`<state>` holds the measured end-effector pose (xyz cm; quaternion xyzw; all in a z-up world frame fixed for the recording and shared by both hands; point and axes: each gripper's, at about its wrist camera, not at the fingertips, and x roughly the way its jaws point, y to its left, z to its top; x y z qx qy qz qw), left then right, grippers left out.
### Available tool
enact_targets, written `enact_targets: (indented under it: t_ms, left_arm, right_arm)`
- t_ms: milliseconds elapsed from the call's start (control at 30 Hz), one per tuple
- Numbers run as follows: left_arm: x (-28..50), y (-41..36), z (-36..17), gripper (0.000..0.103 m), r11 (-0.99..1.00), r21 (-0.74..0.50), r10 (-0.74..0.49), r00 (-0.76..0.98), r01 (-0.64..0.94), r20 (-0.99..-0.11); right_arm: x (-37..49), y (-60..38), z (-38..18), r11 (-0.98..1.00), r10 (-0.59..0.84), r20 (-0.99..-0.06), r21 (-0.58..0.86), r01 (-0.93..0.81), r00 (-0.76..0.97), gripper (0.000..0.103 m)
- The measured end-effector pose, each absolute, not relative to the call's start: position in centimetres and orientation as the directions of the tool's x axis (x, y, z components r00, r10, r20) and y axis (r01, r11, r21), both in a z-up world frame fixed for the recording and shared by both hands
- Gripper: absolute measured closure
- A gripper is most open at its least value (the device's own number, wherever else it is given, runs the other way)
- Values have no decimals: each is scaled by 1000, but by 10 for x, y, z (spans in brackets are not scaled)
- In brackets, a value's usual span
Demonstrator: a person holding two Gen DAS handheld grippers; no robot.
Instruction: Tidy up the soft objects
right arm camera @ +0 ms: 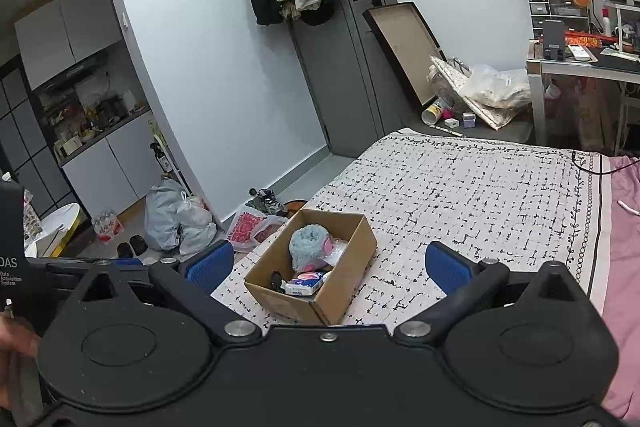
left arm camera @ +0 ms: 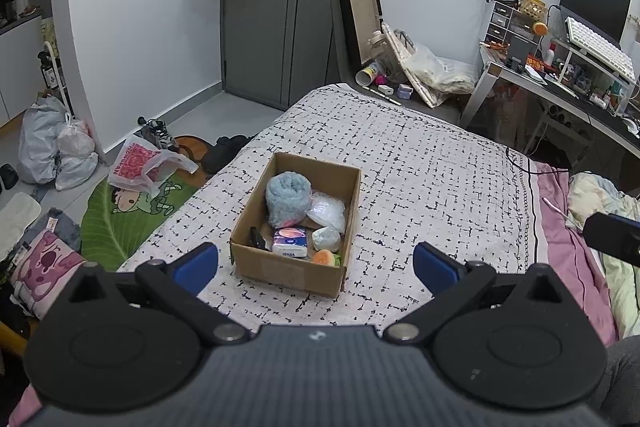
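Note:
An open cardboard box [left arm camera: 256, 259] [right arm camera: 348, 291] sits on the checked bedspread [left arm camera: 420, 167] [right arm camera: 480, 187]. Inside lie a fluffy blue roll [left arm camera: 288, 197] [right arm camera: 308, 243], a clear plastic bag [left arm camera: 328, 211], a tissue pack [left arm camera: 290, 242] [right arm camera: 306, 285], a pale soft lump [left arm camera: 326, 239], an orange soft toy [left arm camera: 326, 258] and a small black item [left arm camera: 256, 238]. My left gripper [left arm camera: 316, 263] hovers open just before the box, nothing between its blue pads. My right gripper [right arm camera: 328, 265] is open too, framing the box from the near side, empty.
The bed's left edge drops to a floor with plastic bags [left arm camera: 60, 147] [right arm camera: 176, 219], shoes and a green mat [left arm camera: 132, 211]. A pink sheet and bedding [left arm camera: 600, 219] lie at right. A cluttered desk [left arm camera: 560, 75] [right arm camera: 580, 59] stands beyond the bed. A grey door [left arm camera: 280, 19] is behind.

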<state>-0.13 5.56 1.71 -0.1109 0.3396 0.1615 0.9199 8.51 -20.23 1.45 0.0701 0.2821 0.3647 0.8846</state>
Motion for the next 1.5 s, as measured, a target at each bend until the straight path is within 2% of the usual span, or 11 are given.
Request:
enact_targets:
  t_ms: [1500]
  left_arm:
    - [-7,68,15,0,910,-79,249,691,-406,-678]
  right_arm:
    - [85,-196,9,706,701,-464,347,-617,542,0]
